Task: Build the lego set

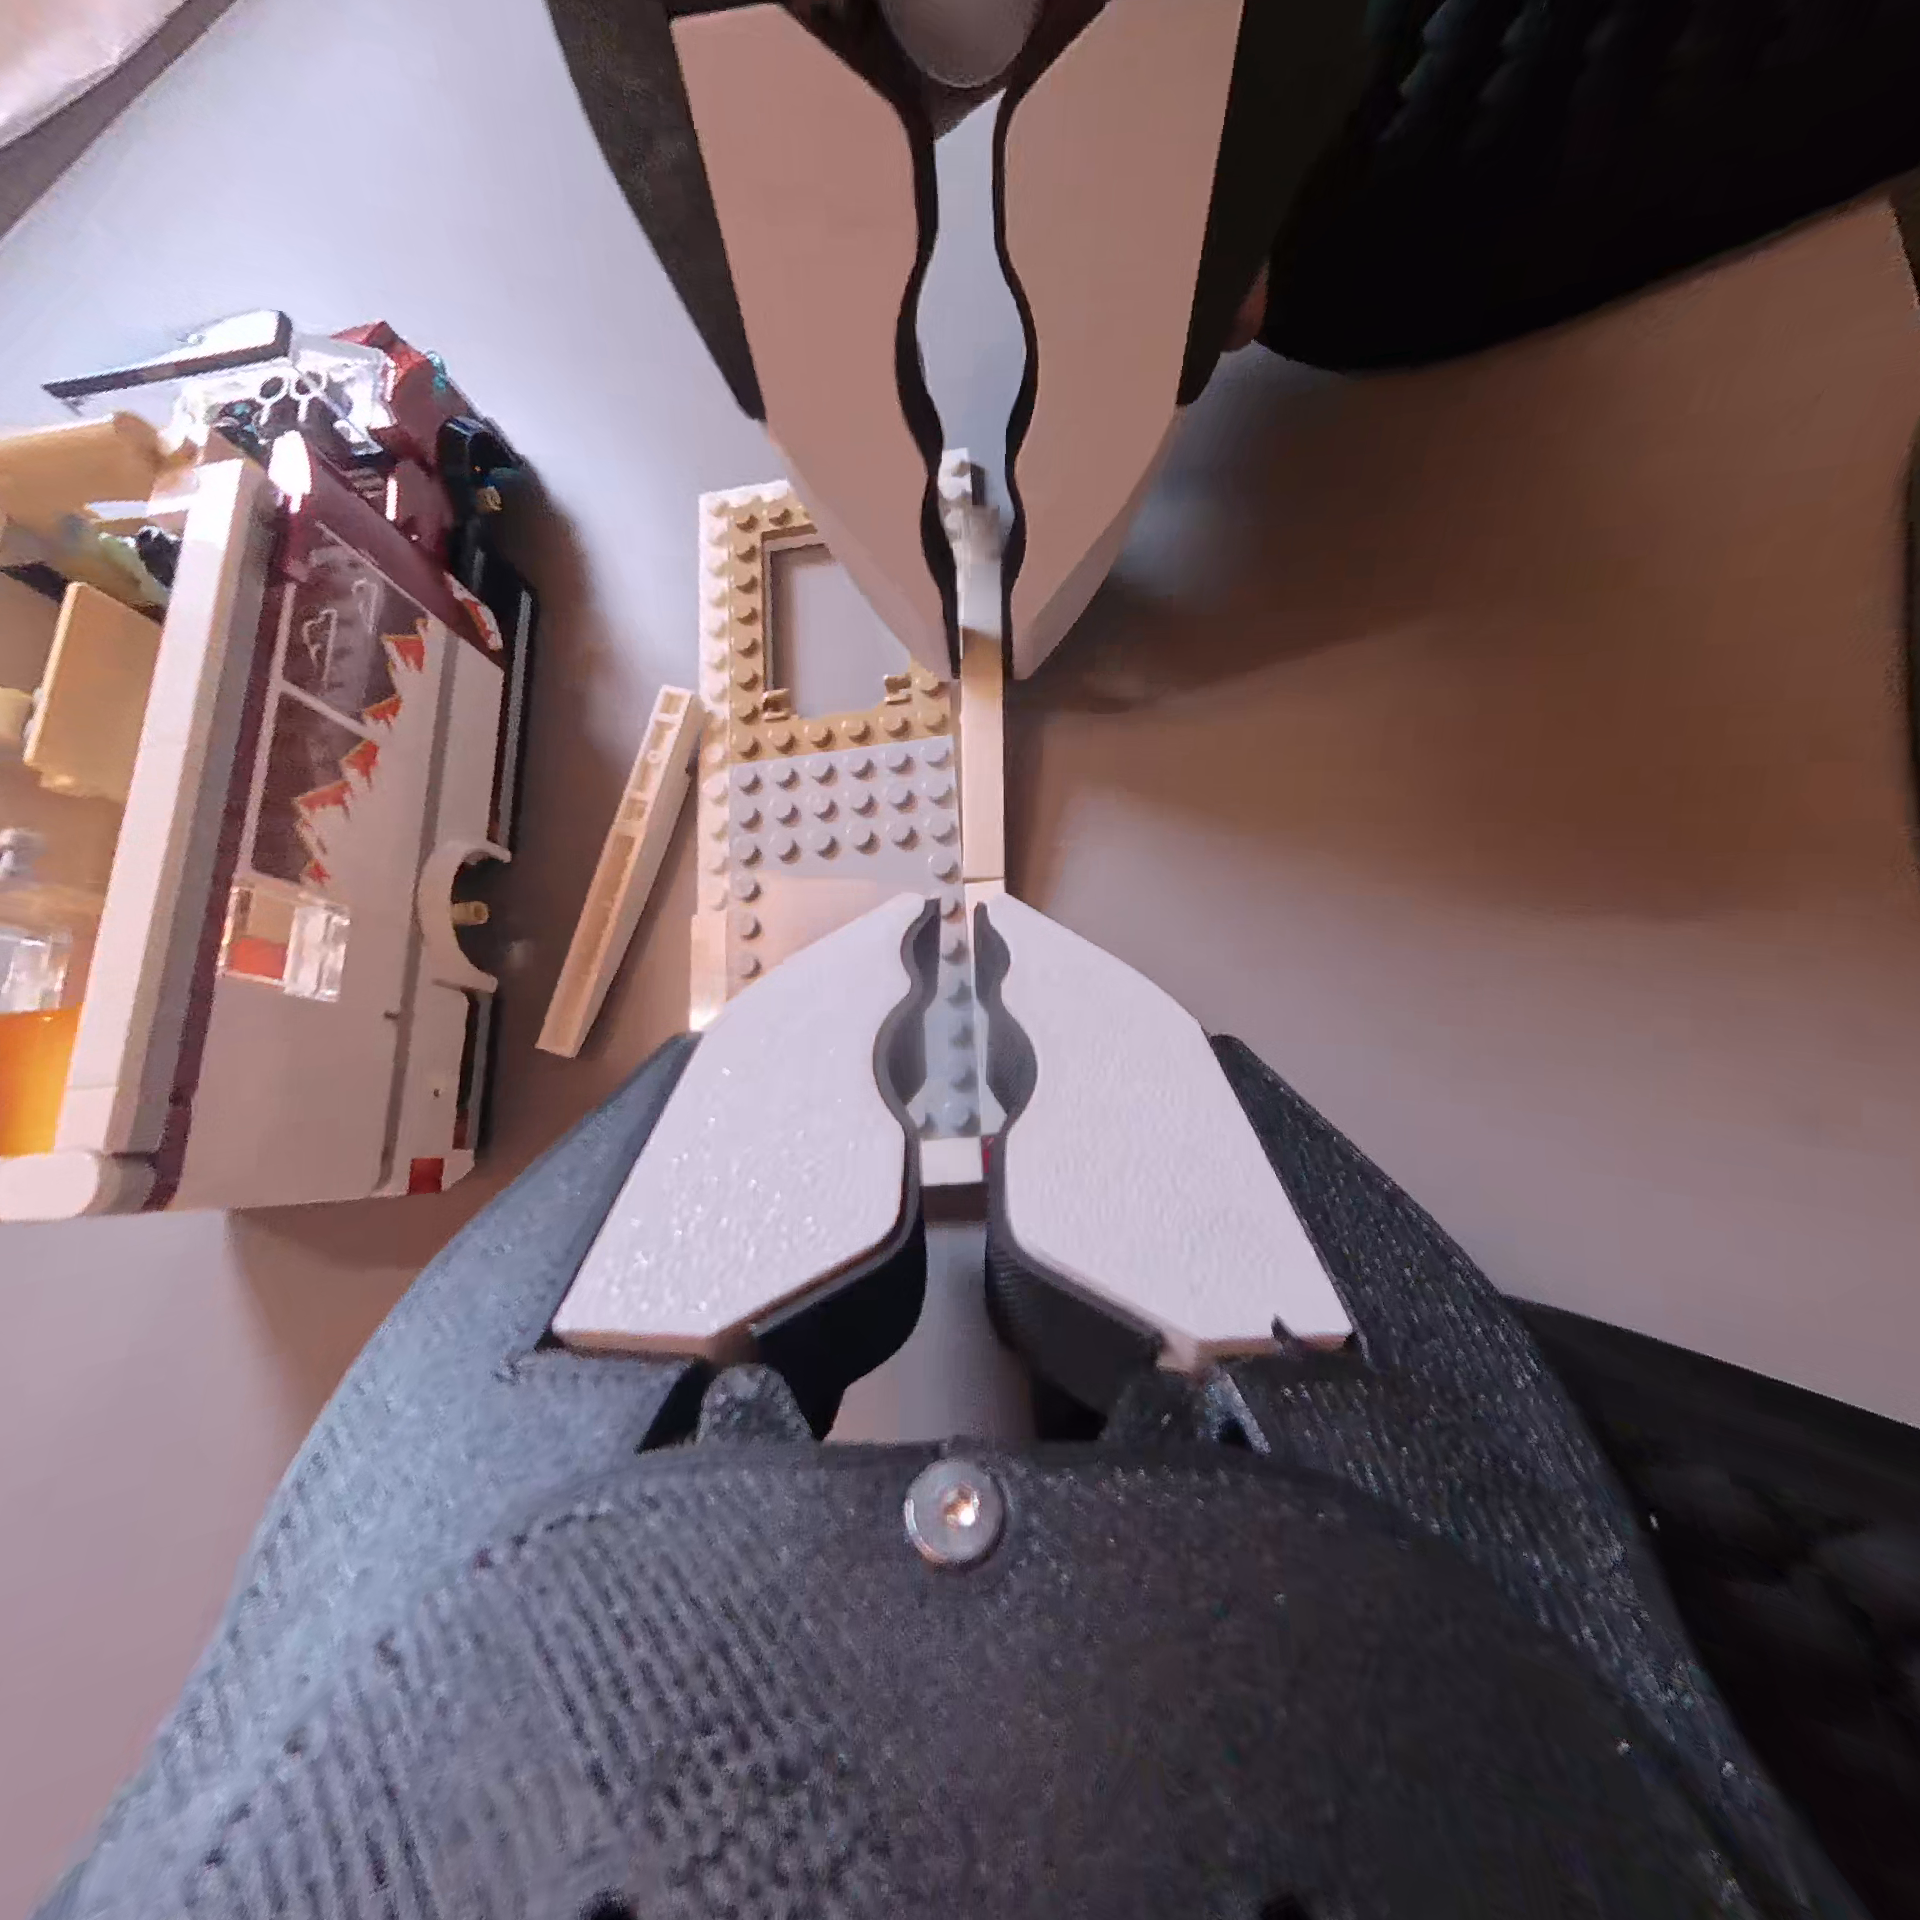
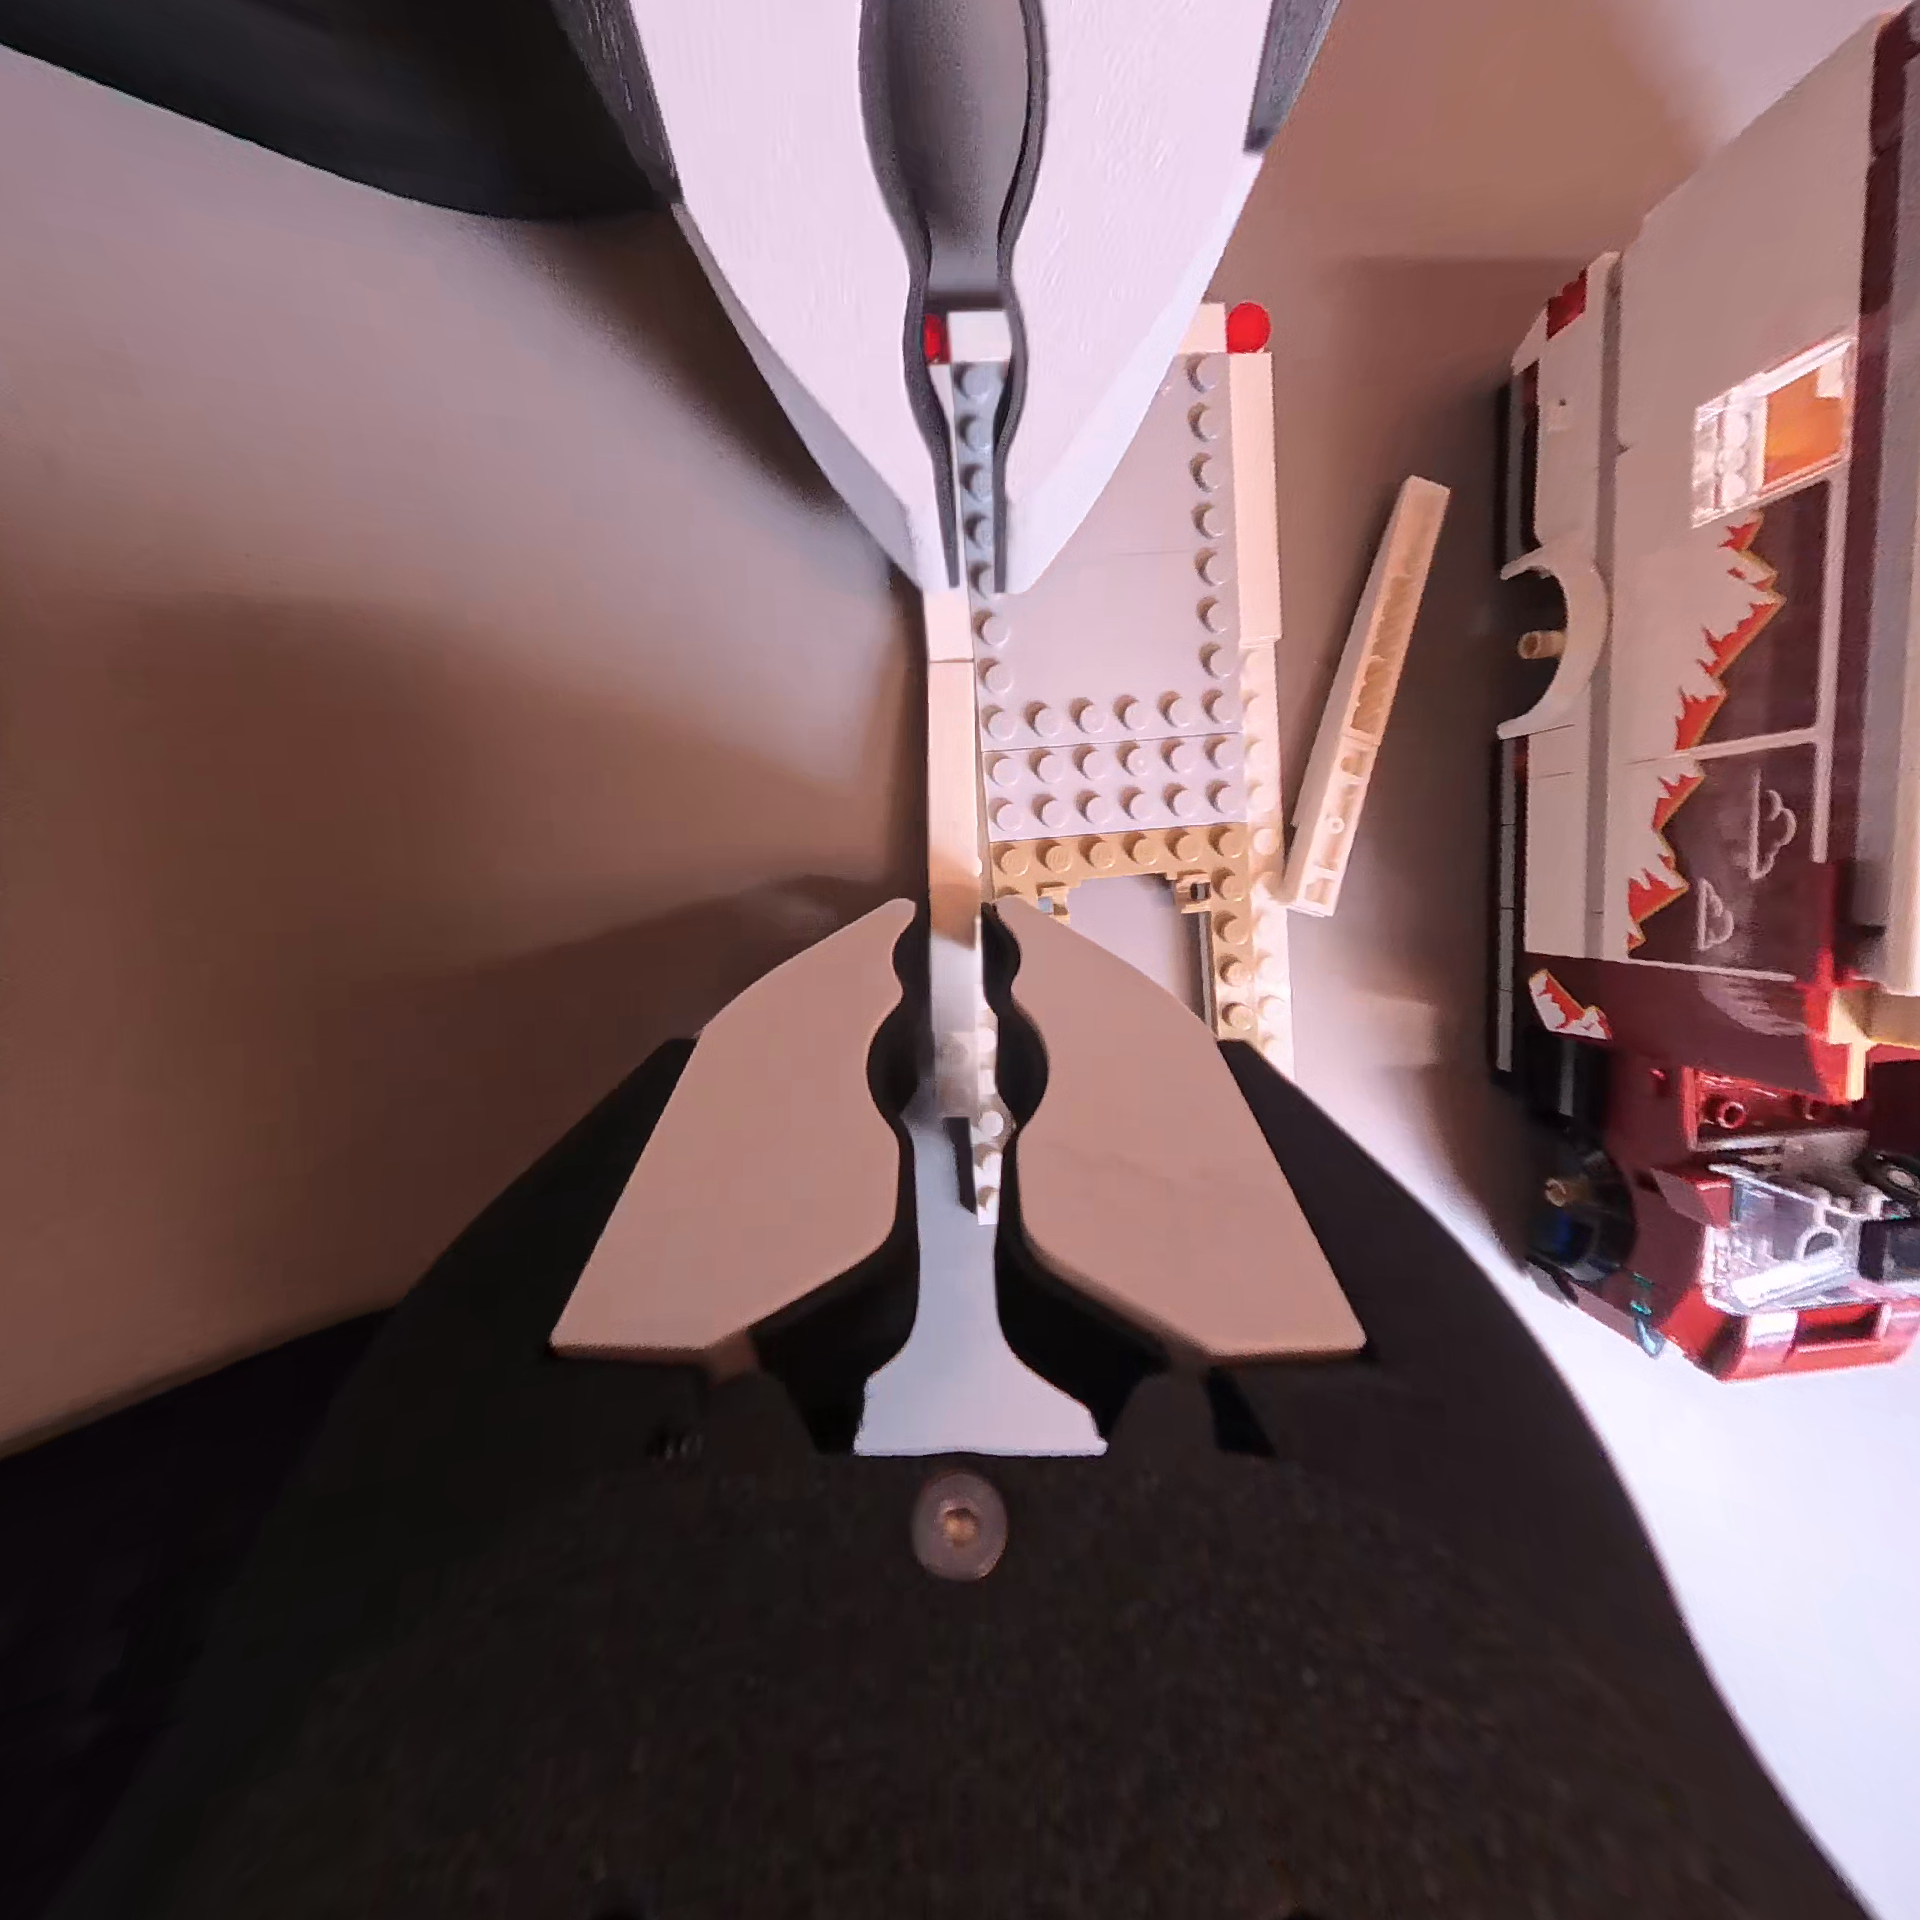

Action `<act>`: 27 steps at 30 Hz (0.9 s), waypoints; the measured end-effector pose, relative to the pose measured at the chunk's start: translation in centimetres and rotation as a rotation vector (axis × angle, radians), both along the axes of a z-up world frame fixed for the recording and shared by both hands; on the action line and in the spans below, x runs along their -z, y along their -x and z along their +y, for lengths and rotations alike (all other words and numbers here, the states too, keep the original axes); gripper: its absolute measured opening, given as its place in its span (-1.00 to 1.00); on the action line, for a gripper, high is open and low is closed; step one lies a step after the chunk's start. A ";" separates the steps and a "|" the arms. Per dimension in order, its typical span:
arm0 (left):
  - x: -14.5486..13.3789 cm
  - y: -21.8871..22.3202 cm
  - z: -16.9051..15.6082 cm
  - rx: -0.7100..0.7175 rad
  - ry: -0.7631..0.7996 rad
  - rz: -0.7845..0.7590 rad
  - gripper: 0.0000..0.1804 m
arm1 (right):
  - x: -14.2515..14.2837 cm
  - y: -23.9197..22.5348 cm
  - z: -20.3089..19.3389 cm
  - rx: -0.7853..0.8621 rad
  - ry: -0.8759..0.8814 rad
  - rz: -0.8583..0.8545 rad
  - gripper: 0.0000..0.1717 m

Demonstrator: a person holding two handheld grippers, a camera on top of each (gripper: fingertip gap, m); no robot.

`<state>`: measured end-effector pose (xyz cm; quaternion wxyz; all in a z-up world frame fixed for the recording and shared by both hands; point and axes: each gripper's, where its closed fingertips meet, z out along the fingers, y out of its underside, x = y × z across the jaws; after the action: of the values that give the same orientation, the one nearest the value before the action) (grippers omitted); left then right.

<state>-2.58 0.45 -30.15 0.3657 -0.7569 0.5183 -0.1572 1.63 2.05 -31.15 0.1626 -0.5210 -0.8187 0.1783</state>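
Keep both grips level and square on the flat studded brick panel of grey, tan and cream plastic [image 1: 831, 800]: your left hand-held gripper [image 1: 958, 914] and right hand-held gripper [image 2: 951, 914] each pinch its smooth cream side edge from opposite ends, above the pale worktop [image 1: 1455, 831], beside the dark red brick vehicle [image 2: 1714, 831]

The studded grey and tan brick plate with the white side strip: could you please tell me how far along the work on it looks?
Done: the studded grey and tan brick plate is assembled, with a white side strip along one edge. In hand: the left gripper and right gripper have jaws closed on opposite ends of that edge. Left: a loose long white curved brick lies beside it, and the dark red and white brick vehicle stands apart.
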 end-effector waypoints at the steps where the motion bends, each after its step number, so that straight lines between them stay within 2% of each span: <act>1: 0.2 -0.1 0.0 0.001 -0.002 0.010 -0.93 | 0.0 0.0 0.0 -0.002 -0.002 0.000 -0.89; 9: 0.3 0.7 0.4 -0.022 -0.007 0.040 -0.89 | -0.7 0.3 -0.4 -0.068 -0.061 0.081 -0.82; 14: 0.0 2.3 1.2 -0.070 -0.023 0.060 -0.73 | -0.7 0.2 -1.2 -0.156 -0.183 0.157 -0.83; 17: -0.3 2.1 1.0 -0.059 -0.023 0.033 -0.73 | -0.1 -0.2 -0.7 -0.156 -0.239 0.157 -0.82; 22: -0.2 0.3 0.0 0.019 -0.059 0.054 -0.78 | 0.2 -0.1 -0.5 -0.100 -0.116 0.138 -0.89; 27: 0.4 -1.5 -0.7 0.080 -0.105 0.073 -0.75 | -0.6 0.0 -1.2 -0.010 0.202 0.102 -0.90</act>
<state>-1.11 -0.26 -30.51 0.3793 -0.7207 0.5685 -0.1164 1.62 0.84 -30.54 0.1500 -0.5210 -0.7897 0.2871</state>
